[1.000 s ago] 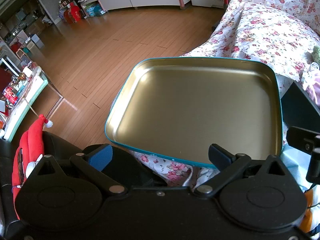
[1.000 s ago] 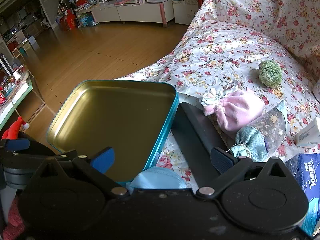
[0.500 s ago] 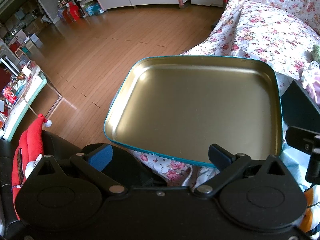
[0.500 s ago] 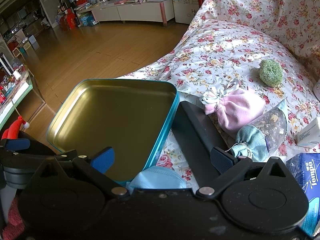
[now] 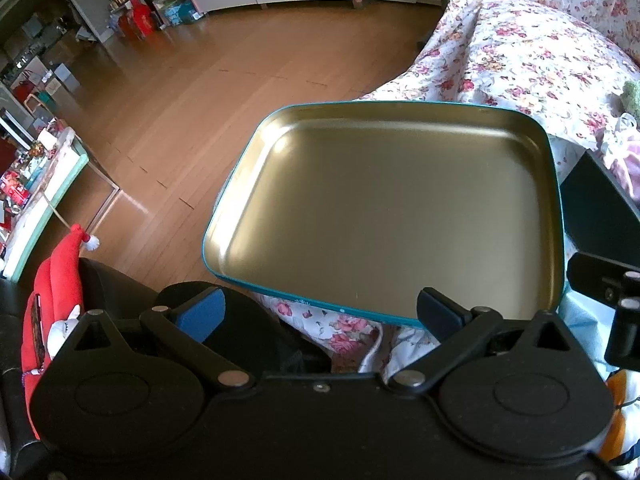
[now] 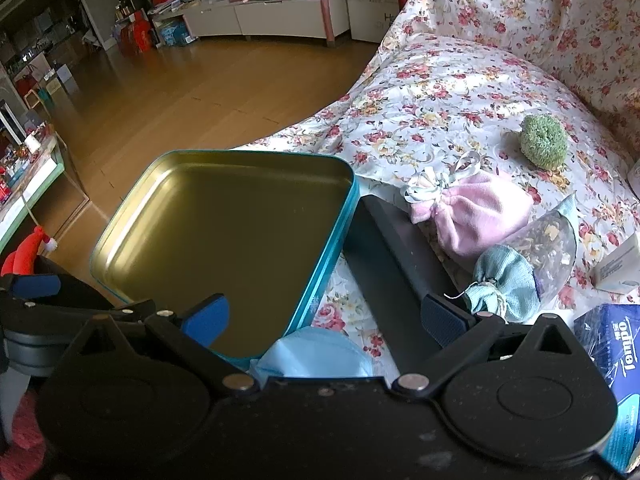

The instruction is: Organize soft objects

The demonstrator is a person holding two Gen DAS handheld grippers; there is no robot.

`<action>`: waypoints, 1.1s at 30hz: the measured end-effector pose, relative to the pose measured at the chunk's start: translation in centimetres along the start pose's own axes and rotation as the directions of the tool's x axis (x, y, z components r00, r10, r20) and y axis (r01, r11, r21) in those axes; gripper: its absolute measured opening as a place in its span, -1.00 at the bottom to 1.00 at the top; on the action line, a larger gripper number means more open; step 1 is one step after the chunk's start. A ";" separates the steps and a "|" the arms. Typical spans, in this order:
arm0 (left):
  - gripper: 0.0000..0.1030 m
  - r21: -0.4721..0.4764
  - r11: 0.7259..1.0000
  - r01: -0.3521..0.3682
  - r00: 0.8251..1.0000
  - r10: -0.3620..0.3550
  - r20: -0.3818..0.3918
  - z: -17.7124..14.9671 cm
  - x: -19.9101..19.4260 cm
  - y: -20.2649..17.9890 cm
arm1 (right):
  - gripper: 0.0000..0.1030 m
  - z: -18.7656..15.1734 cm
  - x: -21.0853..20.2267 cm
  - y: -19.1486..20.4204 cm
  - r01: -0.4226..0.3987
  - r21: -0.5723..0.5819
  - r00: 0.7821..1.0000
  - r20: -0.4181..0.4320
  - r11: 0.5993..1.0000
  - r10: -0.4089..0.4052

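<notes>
Both cameras are looking forward and down over their own claws, close to the tin (image 5: 384, 208) (image 6: 224, 240) just ahead, which both are seeing.

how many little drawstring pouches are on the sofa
2. A pink pouch with a white ribbon tie lies right of the black box. A smaller light-teal pouch sits just in front of it, against a clear packet. More may be hidden behind the right gripper.
</notes>
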State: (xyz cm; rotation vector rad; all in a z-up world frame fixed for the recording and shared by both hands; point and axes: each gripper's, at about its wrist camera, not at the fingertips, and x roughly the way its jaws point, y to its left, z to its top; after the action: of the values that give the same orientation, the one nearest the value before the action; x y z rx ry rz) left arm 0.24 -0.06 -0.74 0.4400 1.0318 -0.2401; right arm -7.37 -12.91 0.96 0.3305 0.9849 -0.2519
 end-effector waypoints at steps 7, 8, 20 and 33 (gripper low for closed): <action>0.92 0.007 1.000 -0.002 1.000 0.002 -0.011 -0.1 0.3 -0.1 | 0.99 0.1 0.2 0.0 0.004 -0.004 1.000 -0.016 1.000 -0.005; 0.92 0.007 1.000 -0.002 1.000 0.003 -0.013 -0.1 0.3 -0.1 | 0.99 0.1 0.2 0.1 0.005 -0.006 1.000 -0.016 1.000 -0.005; 0.92 0.006 1.000 -0.001 1.000 0.001 -0.024 -0.2 0.8 0.0 | 0.99 0.2 0.4 0.1 0.003 -0.021 0.999 -0.035 1.000 -0.004; 0.90 0.031 0.998 0.056 0.998 -0.056 0.002 -0.5 0.4 1.1 | 0.99 0.3 0.9 1.7 0.054 -0.031 0.989 -0.133 0.998 -0.057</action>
State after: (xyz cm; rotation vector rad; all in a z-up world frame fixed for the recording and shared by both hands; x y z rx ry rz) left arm 0.51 1.13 -1.04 0.4390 1.0400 -0.3066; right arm -6.03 -11.47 0.59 0.2985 1.1300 -0.2692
